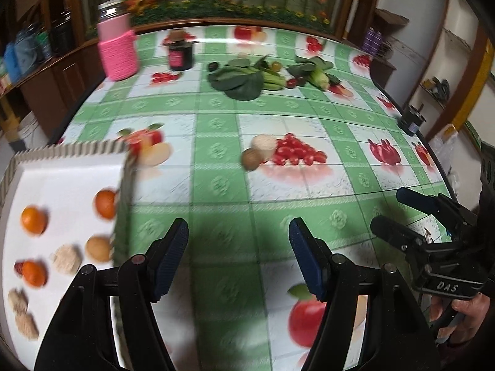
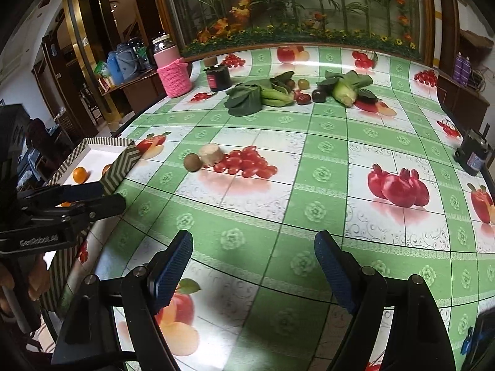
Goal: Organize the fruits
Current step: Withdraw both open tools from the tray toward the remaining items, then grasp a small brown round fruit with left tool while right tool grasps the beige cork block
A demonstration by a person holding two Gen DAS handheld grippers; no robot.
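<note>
Soft, even daylight fills both views. The glossy tablecloth [image 2: 309,160] shows pale glare toward 12 o'clock. Dark shadows pool beneath the gripper fingers at 6 o'clock. The left wrist view is motion-blurred, worst on the white tray [image 1: 62,185] at 9 o'clock. Fisheye bending curves the edges, and the corners fall black

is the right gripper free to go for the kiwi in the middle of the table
Probably yes. The right gripper is open and empty, and only bare tablecloth lies between it and the kiwi, which touches a pale round piece.
</note>
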